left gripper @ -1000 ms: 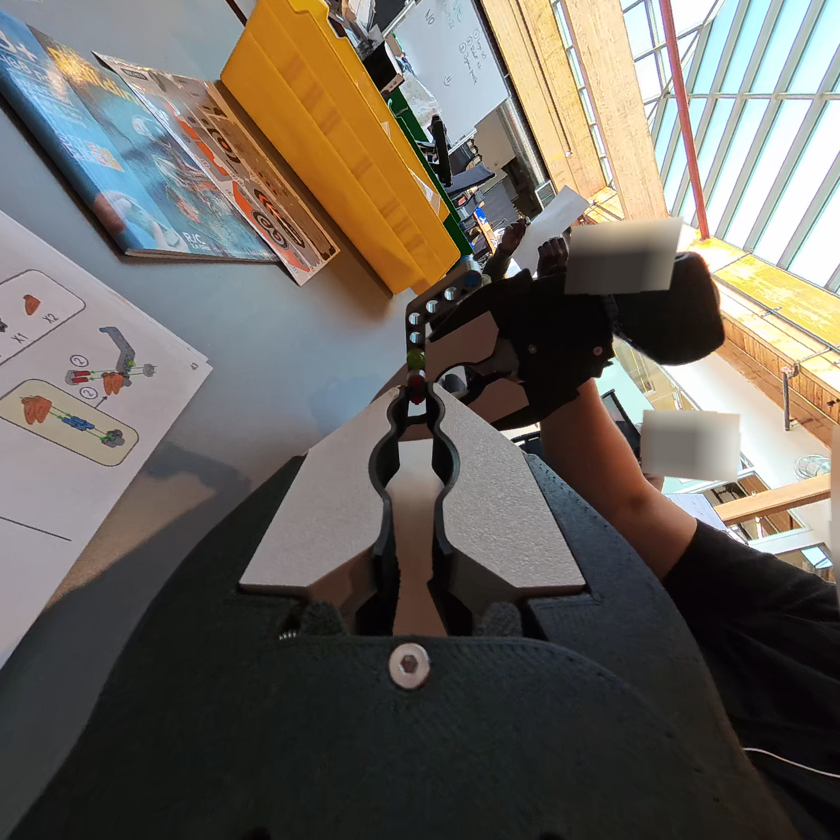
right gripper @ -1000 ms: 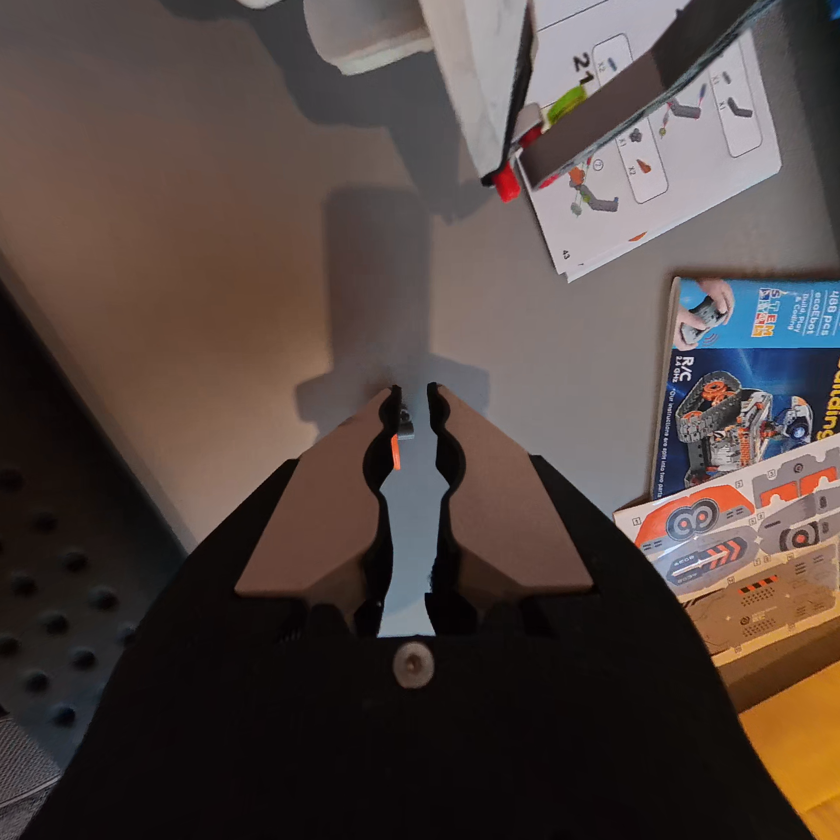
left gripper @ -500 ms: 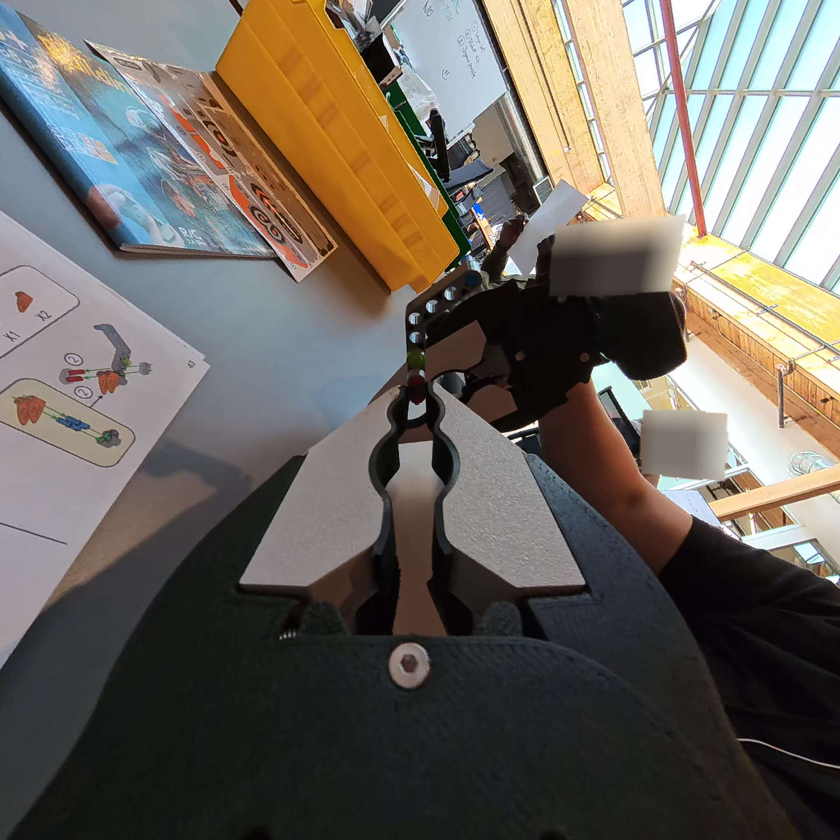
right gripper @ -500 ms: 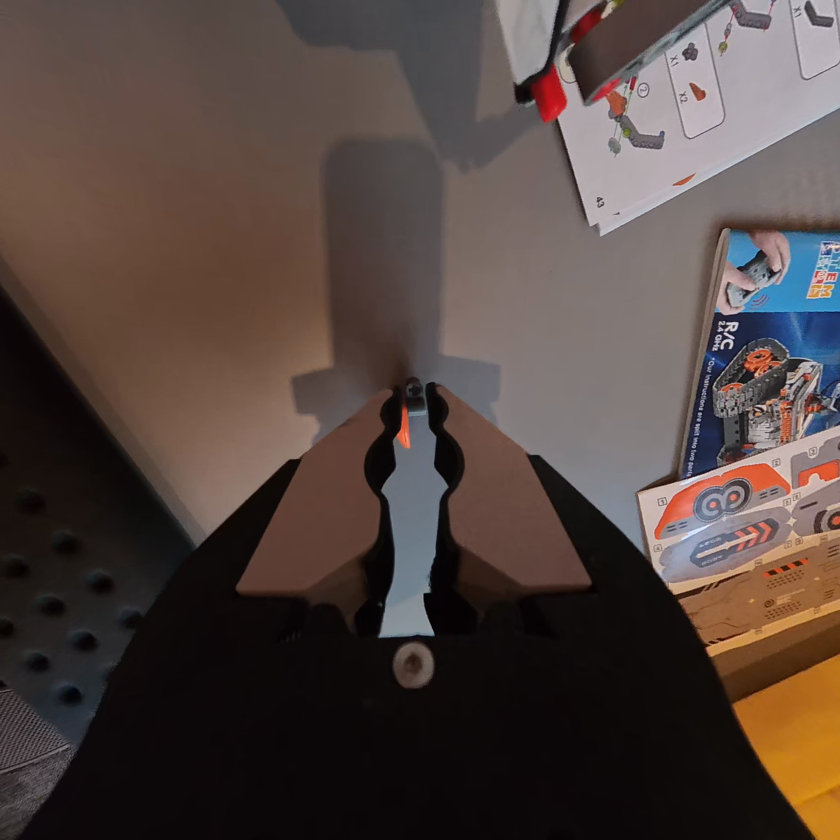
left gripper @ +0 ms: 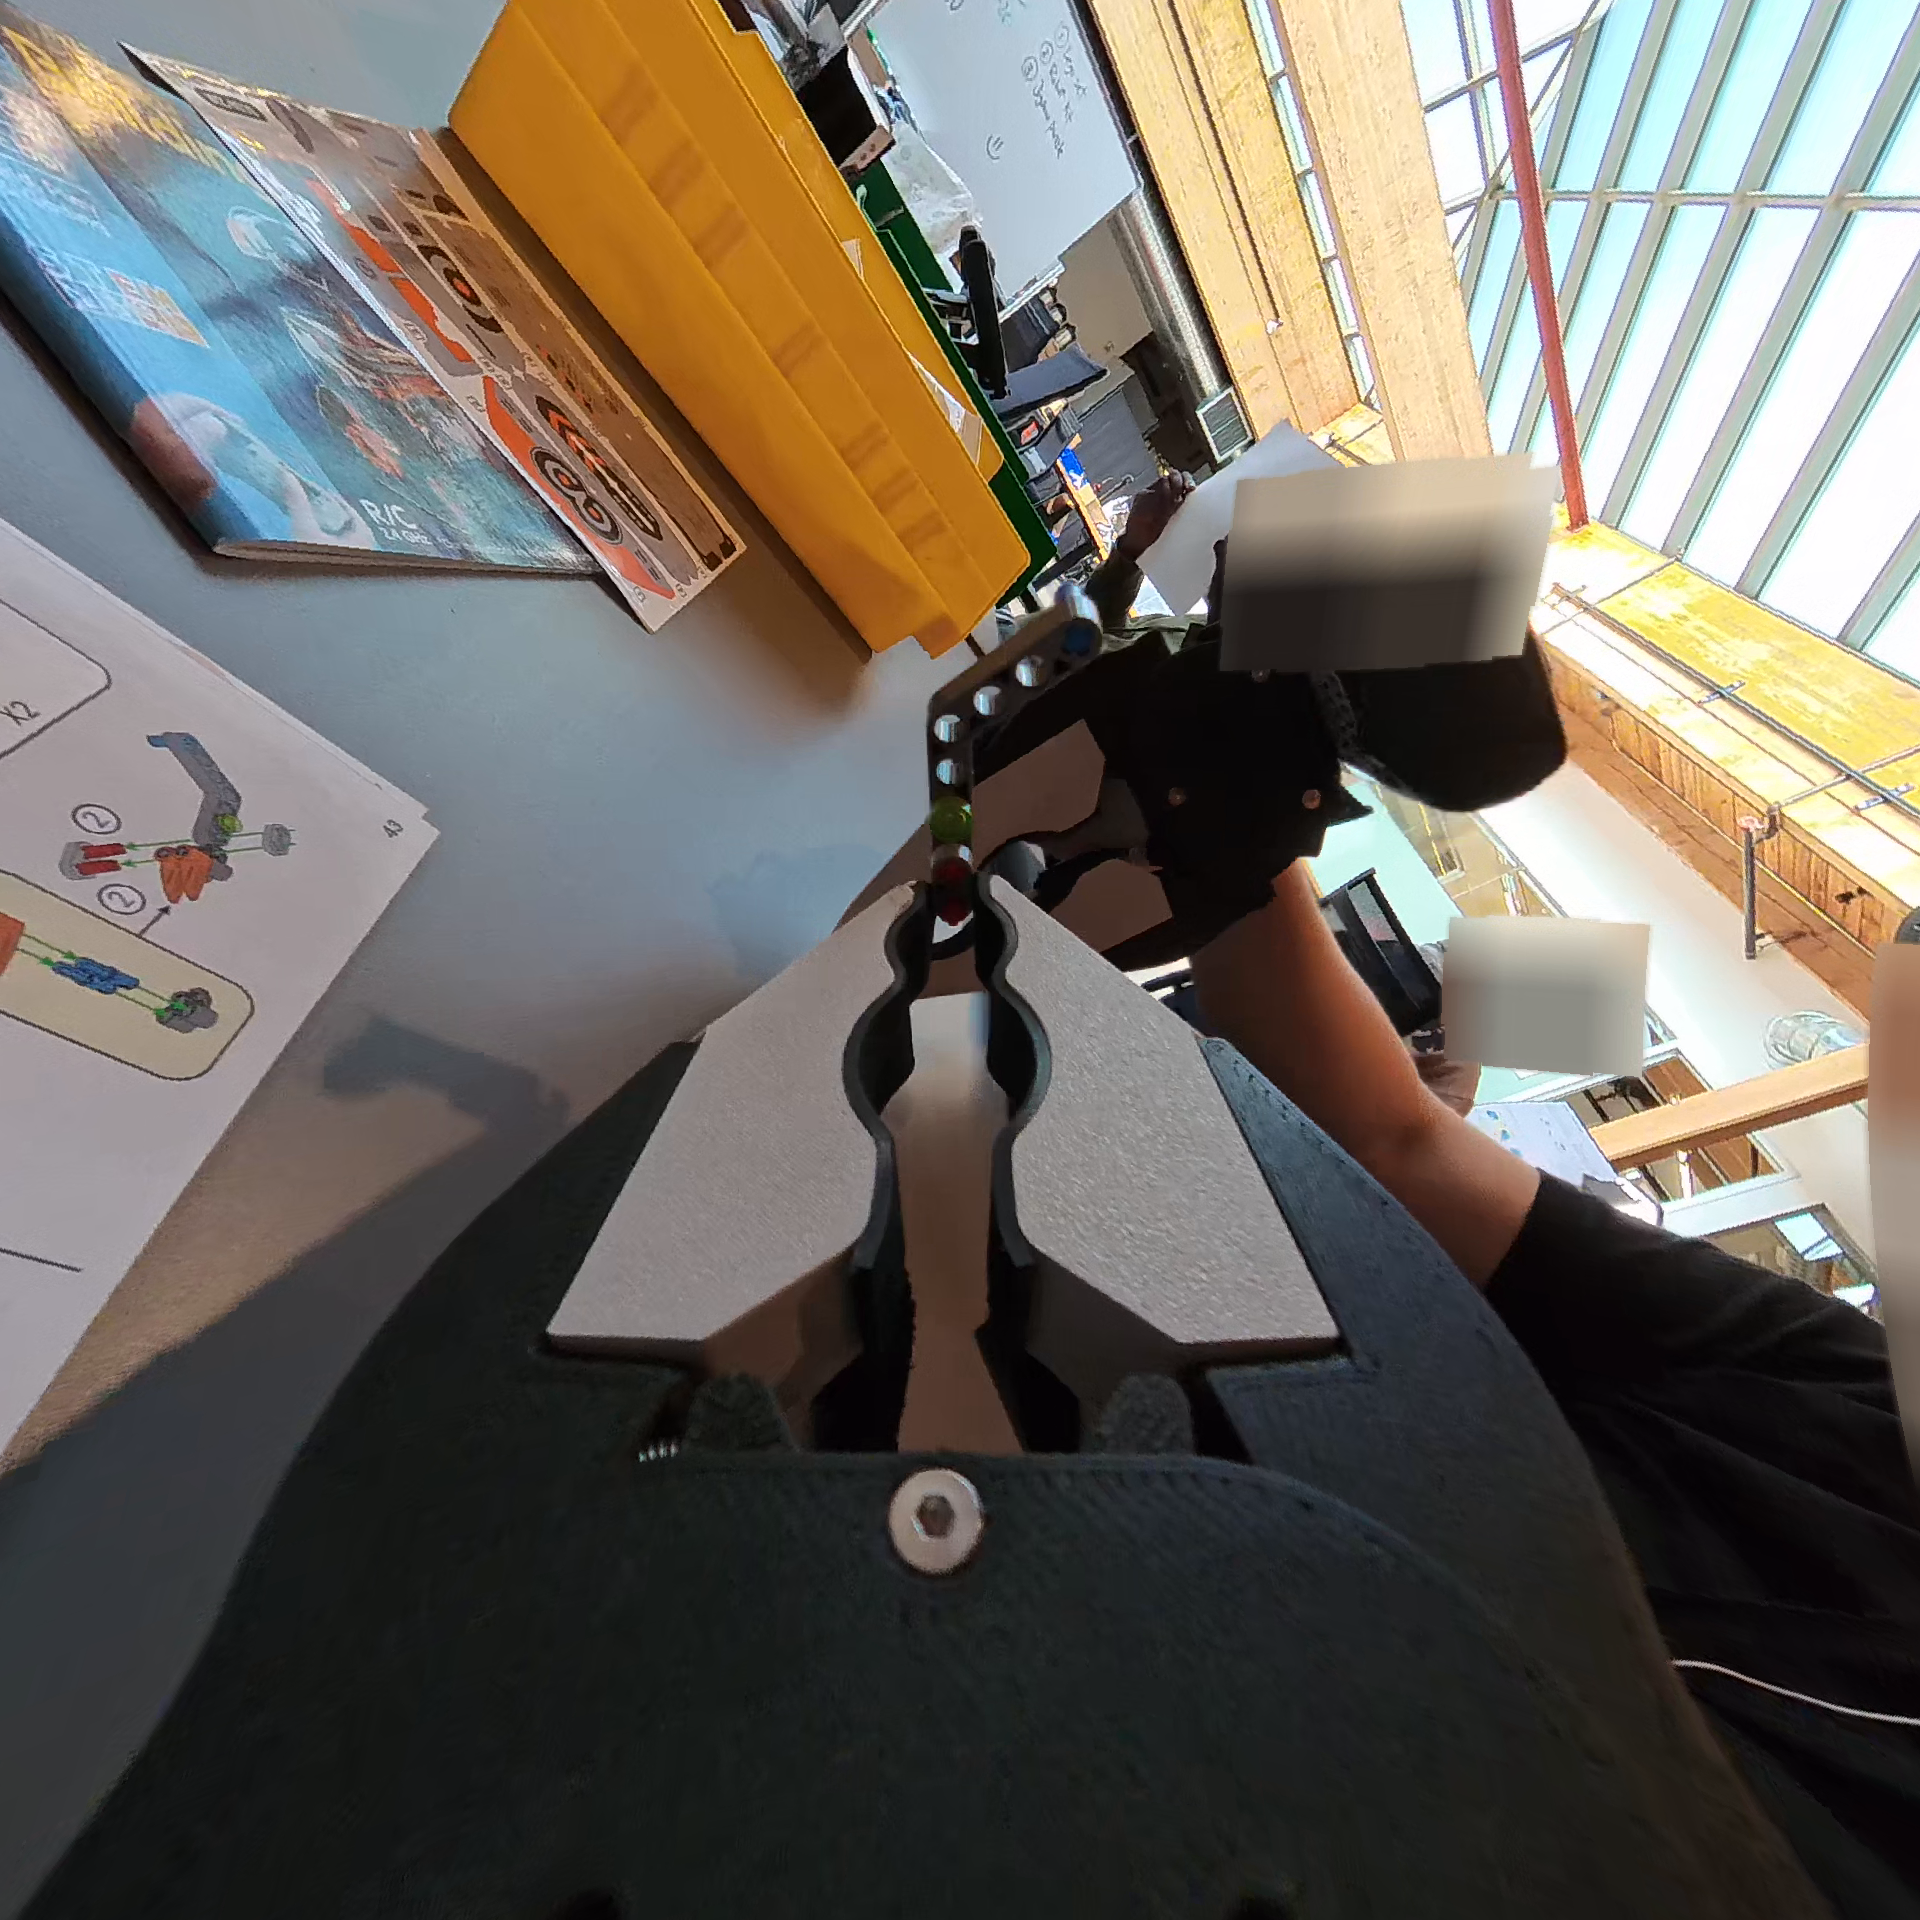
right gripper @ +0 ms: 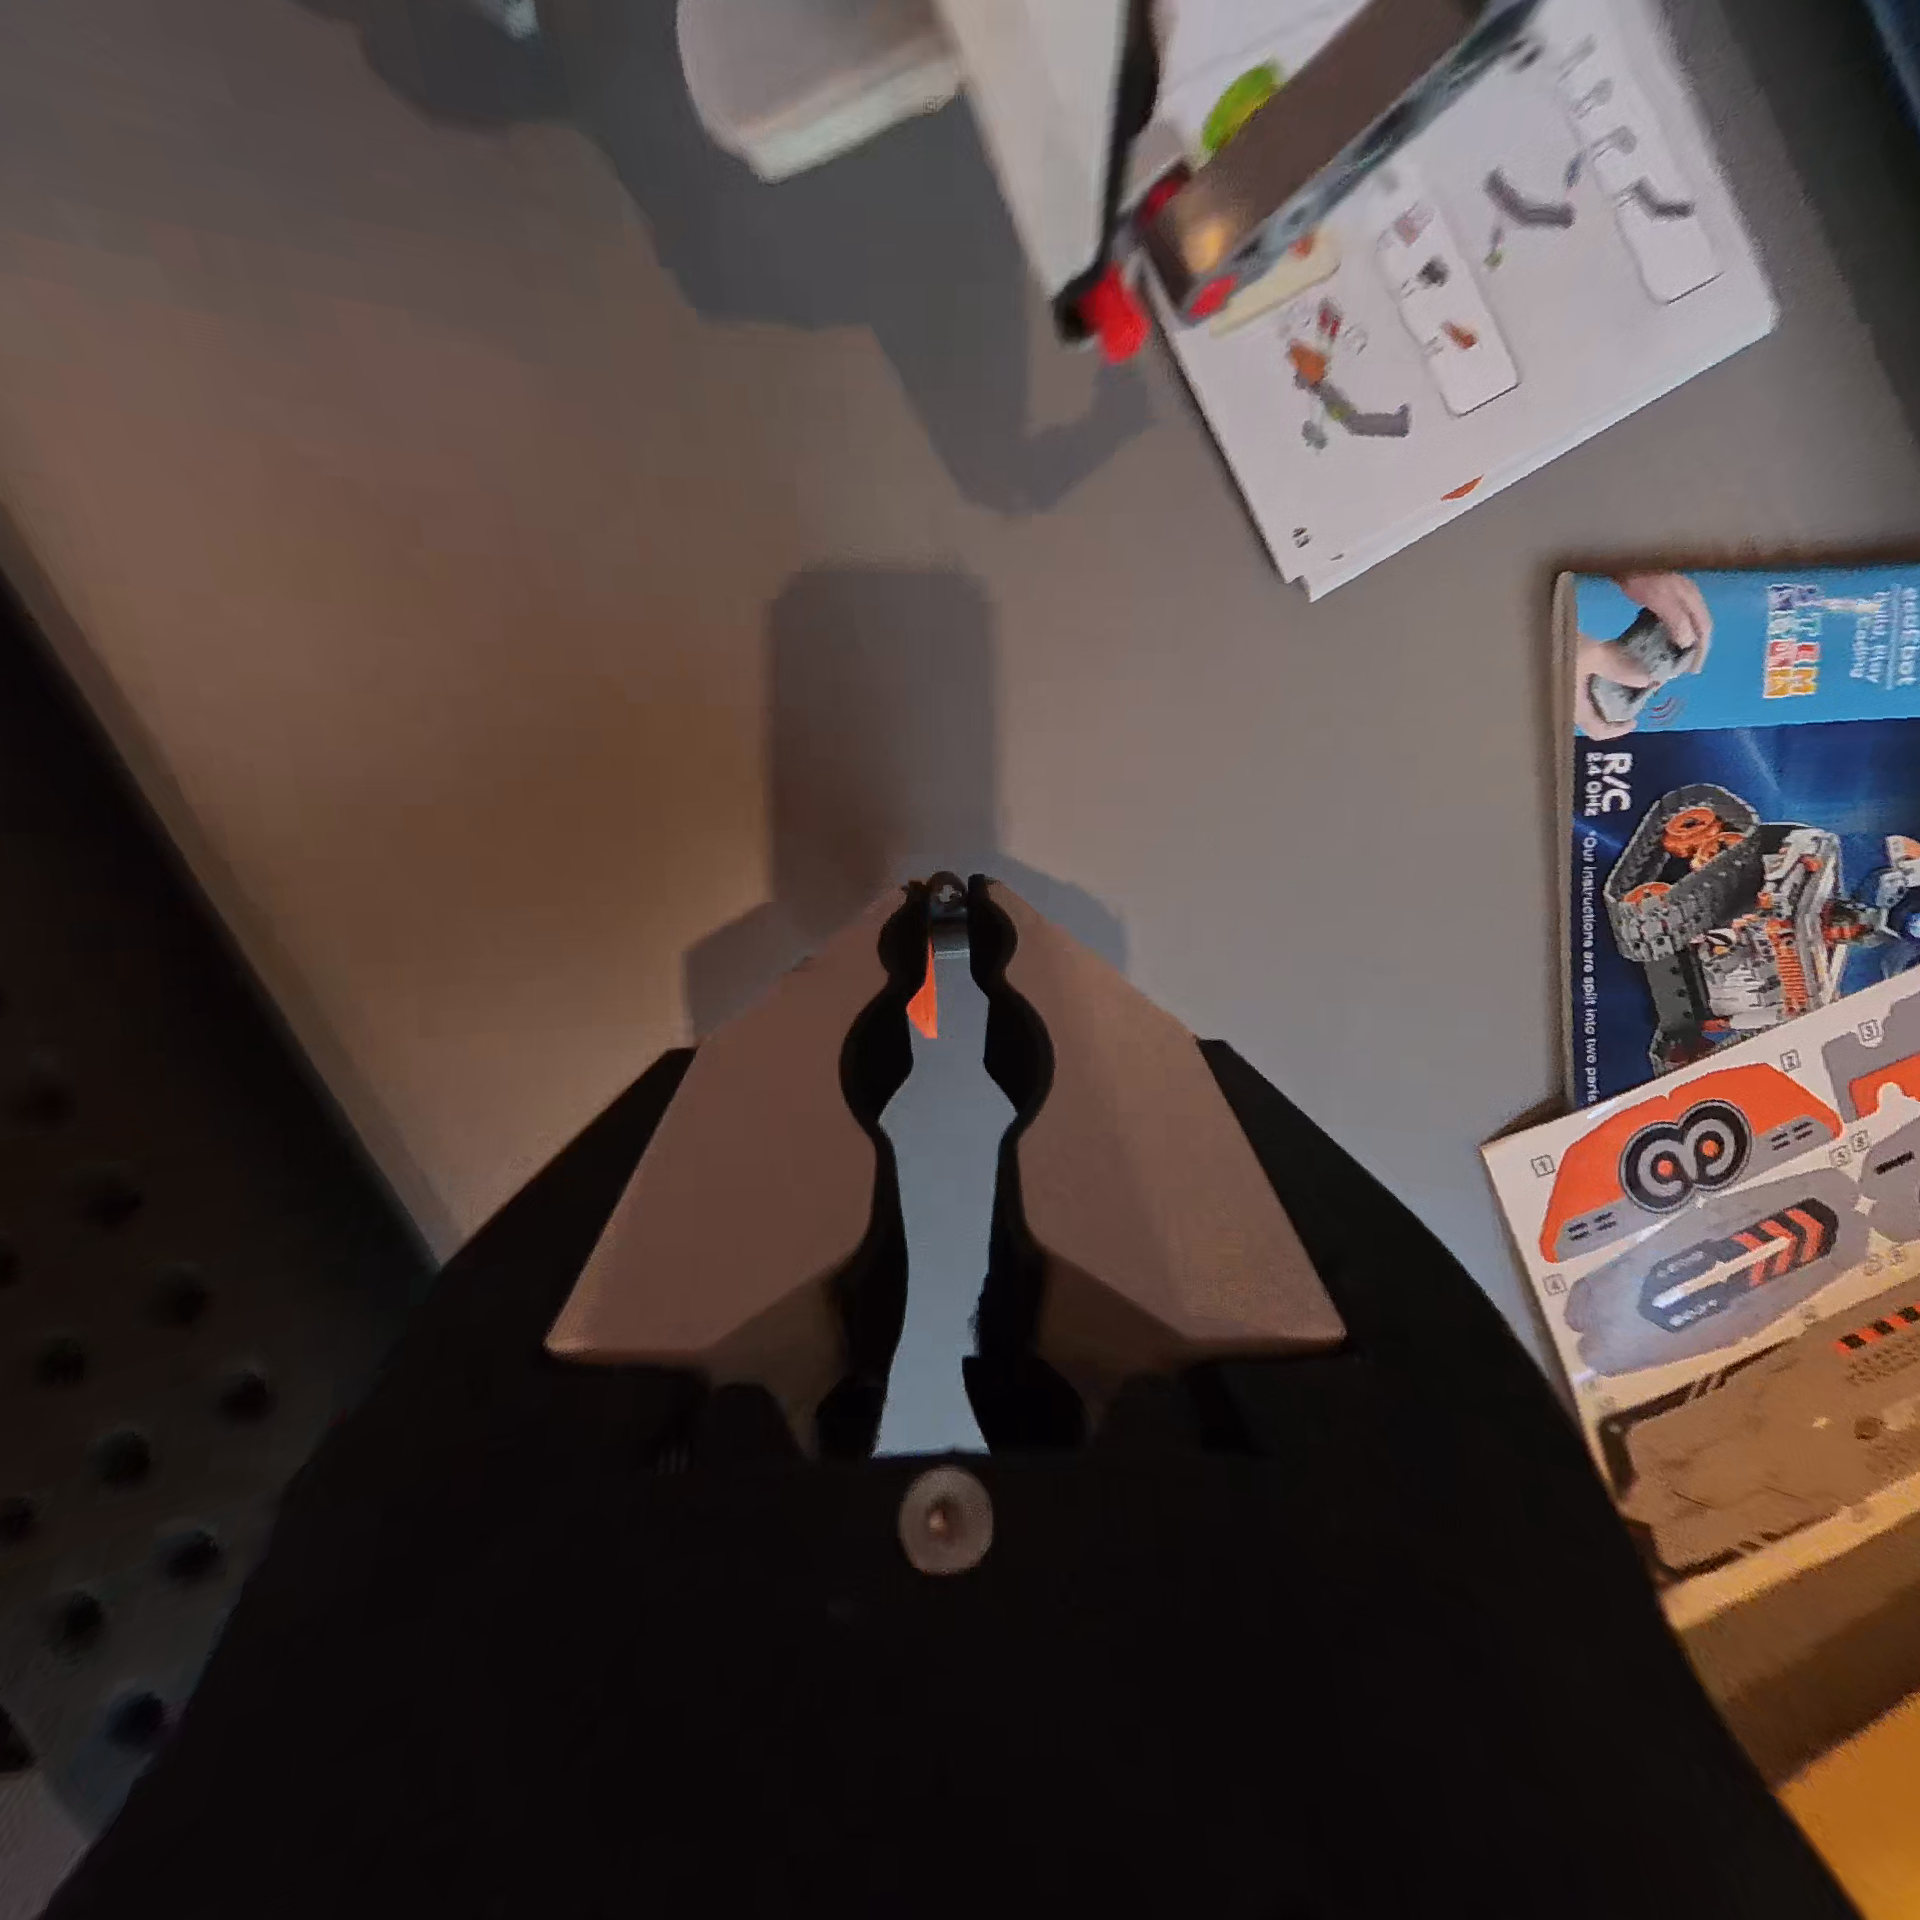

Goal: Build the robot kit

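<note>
My left gripper point(left gripper: 951, 896) is shut on the lower end of a grey angled beam with holes point(left gripper: 982, 709). The beam carries a green pin point(left gripper: 951, 821) and a red pin point(left gripper: 950, 871) and rises above the fingertips. My right gripper point(right gripper: 943, 891) is shut on a small grey and orange piece point(right gripper: 932, 971), held above the grey table point(right gripper: 520, 582). In the left wrist view the right gripper point(left gripper: 1226, 790) sits just behind the beam, held by a bare arm. In the right wrist view the left gripper point(right gripper: 1226, 156) shows blurred at the top with its red pin point(right gripper: 1114, 310).
An open white instruction booklet point(left gripper: 156, 935) lies on the table, also in the right wrist view point(right gripper: 1475, 343). A blue booklet point(right gripper: 1745, 821) and a sticker sheet point(right gripper: 1714, 1226) lie beside a yellow bin point(left gripper: 727, 301). A dark studded floor mat point(right gripper: 114, 1247) lies past the table edge. Tip to tip, the grippers are about 9 cm apart.
The right gripper has closed from slightly apart onto the grey and orange piece and has shifted over the table. The left gripper keeps its hold on the beam, nearly still.
</note>
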